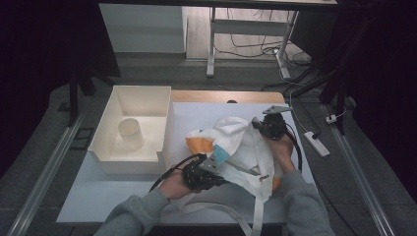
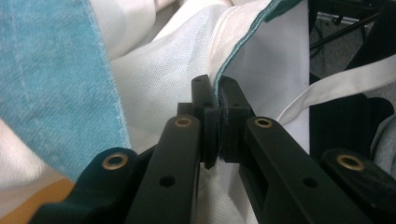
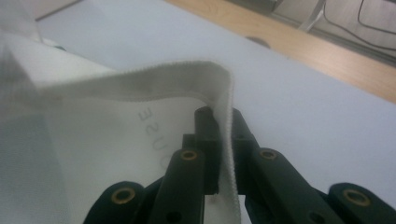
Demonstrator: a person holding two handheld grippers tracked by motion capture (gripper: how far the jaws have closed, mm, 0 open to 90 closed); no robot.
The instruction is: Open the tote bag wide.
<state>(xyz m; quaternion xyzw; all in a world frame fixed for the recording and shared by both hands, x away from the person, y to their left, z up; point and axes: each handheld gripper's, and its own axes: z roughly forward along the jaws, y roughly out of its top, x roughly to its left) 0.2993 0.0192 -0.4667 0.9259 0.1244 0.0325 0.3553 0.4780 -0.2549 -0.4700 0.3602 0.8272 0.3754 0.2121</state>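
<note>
**Mia:** While both tongs are pinching the cloth bag (image 1: 236, 147), what step is this?

**Ben:** It looks like spreading the bag out, or folding it. I think they are putting it down on the white table (image 1: 196, 110).

**Mia:** Start with what is closest to the person.

**Ben:** The long straps (image 1: 216, 209) lie on the near side of the bag. Next, the left gripper (image 1: 215, 167) is at the bag's near left edge. Its jaws are pressed together on a hem with a green line (image 2: 243, 44).

**Mia:** And farther away?

**Ben:** The right gripper (image 1: 259, 124) is at the bag's far right side. Its jaws squeeze a white folded edge (image 3: 227, 116).

**Mia:** What is past the bag?

**Ben:** A white bin (image 1: 142, 96) sits left of the bag, with a round cup (image 1: 131, 132) inside.

**Mia:** What should happen next?

**Ben:** I think both hands should pull apart gently, so the bag goes flat. They must keep holding tight and not step on the straps.
</note>
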